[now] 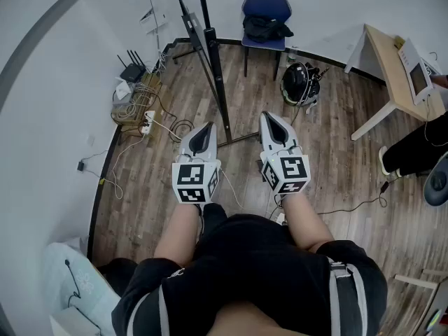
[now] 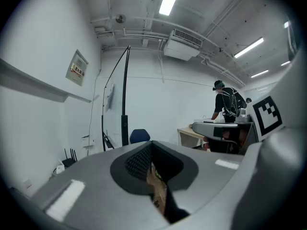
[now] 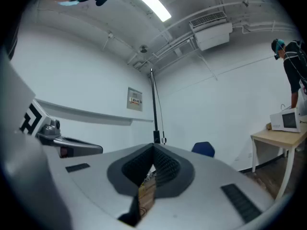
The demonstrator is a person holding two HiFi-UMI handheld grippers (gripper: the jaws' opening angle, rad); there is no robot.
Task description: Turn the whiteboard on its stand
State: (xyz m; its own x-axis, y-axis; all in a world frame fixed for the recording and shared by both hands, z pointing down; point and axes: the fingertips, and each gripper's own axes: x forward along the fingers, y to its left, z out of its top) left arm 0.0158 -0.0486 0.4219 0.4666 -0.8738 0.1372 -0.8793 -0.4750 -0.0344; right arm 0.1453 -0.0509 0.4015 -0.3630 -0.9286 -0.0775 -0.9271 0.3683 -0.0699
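Observation:
The whiteboard (image 1: 198, 39) stands edge-on on its dark stand (image 1: 214, 61), straight ahead of me on the wooden floor. My left gripper (image 1: 205, 127) points at the stand's foot from the near left. It is shut and holds nothing. On the near right my right gripper (image 1: 271, 117) is also shut and empty. Both are short of the stand and touch nothing. In the left gripper view the closed left gripper (image 2: 151, 144) faces the upright post (image 2: 124, 126). The right gripper (image 3: 153, 147) has the post (image 3: 156, 128) just beyond its tip in the right gripper view.
A blue chair (image 1: 266, 9) with dark cloth stands behind the whiteboard. A black helmet (image 1: 299, 82) lies on the floor to the right. A wooden table (image 1: 389, 67) and a seated person (image 1: 418, 148) are at the far right. Cables and a power strip (image 1: 140, 110) line the left wall.

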